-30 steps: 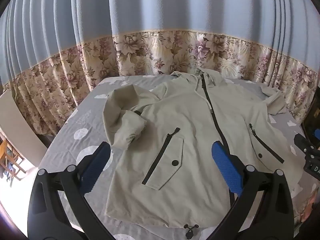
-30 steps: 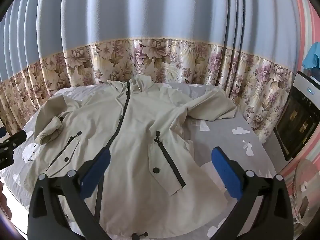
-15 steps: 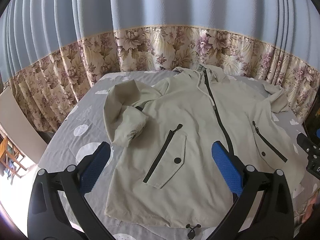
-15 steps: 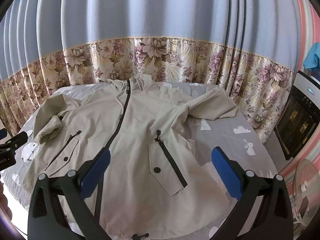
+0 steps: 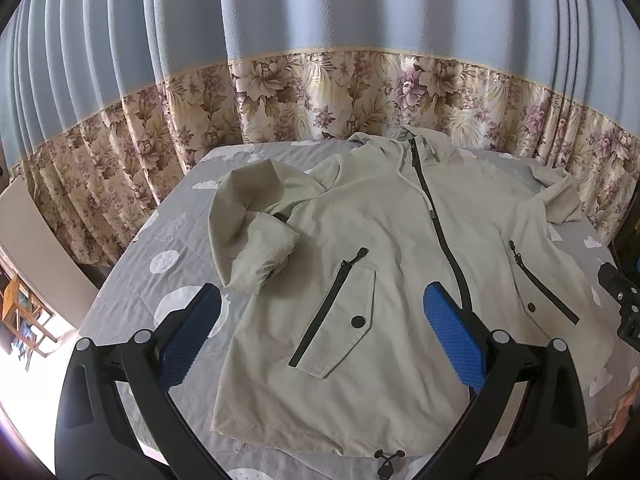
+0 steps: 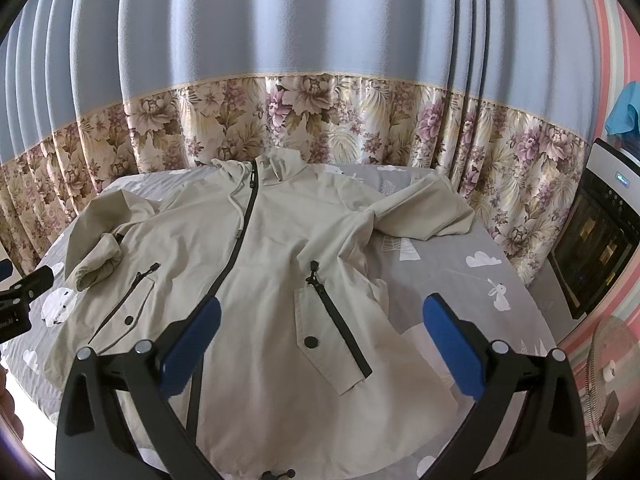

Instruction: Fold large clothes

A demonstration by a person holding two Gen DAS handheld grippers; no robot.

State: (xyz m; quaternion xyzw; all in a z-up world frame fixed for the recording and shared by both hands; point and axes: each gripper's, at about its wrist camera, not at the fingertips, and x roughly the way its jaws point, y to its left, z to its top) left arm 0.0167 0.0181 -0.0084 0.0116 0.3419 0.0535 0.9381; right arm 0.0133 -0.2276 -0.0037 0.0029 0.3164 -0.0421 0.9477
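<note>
Both grippers, left (image 5: pixel 322 332) and right (image 6: pixel 322 340), hover spread wide and empty above the beige hooded jacket (image 6: pixel 256 280), and that bunched left sleeve (image 5: pixel 256 236) could well fold in crooked.

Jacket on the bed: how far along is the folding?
Barely started. Done: the jacket lies spread face up and zipped on the bed, its left sleeve already doubled inward. In hand: nothing; the left tool and right tool hang open above it. Left: the right sleeve and body folds.
</note>
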